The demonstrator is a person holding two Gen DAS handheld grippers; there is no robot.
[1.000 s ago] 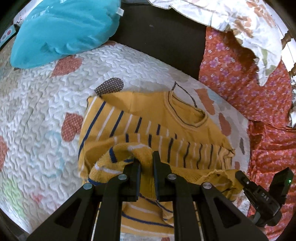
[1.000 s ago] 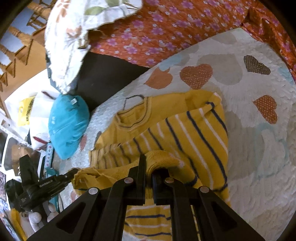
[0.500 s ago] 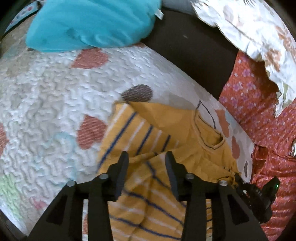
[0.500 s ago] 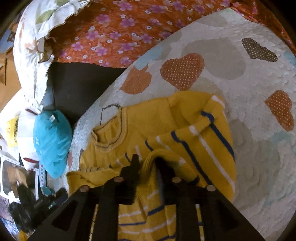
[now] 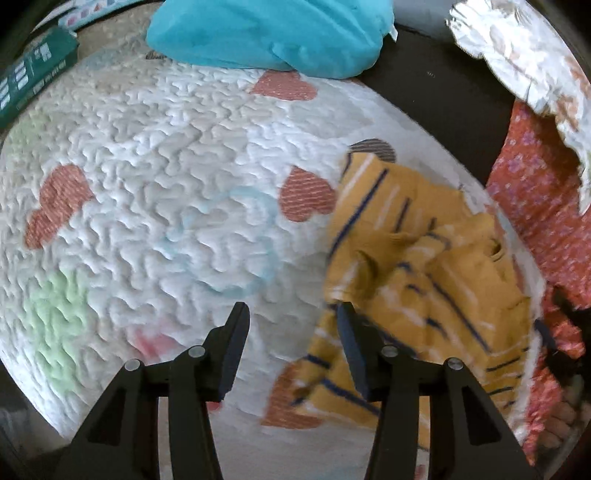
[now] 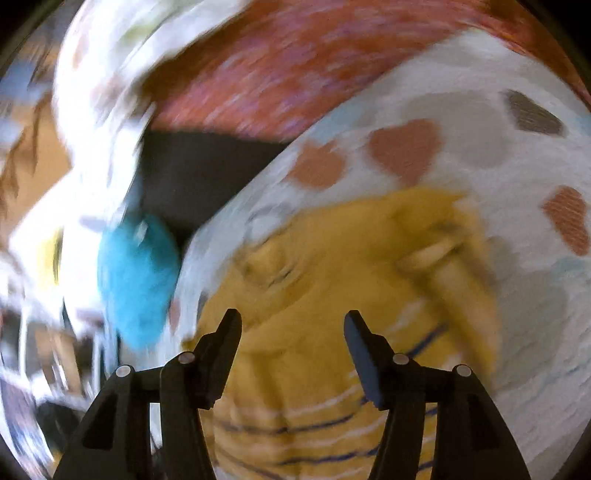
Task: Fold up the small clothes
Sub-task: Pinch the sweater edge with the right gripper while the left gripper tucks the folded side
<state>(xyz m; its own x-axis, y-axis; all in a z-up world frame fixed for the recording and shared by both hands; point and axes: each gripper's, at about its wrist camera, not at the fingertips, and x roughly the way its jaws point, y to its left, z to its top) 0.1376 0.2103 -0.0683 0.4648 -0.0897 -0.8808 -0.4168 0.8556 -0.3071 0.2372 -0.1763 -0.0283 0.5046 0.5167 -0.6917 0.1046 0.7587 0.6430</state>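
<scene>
Sweater (image 5: 424,266) right of left gripper (image 5: 291,314)

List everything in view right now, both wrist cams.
sweater: 1, mustard yellow with navy and white stripes, rumpled on the quilt, right of the left tongs
quilt: 1, white with heart patches, under the sweater
cushion: 1, turquoise, far edge of the quilt
floral cloth: 1, red-orange, right of the quilt
pale printed fabric: 1, white patterned, upper right
box: 1, dark green, upper left edge
left tongs: black, open, empty
right tongs: black, open, over the sweater; view blurred
</scene>
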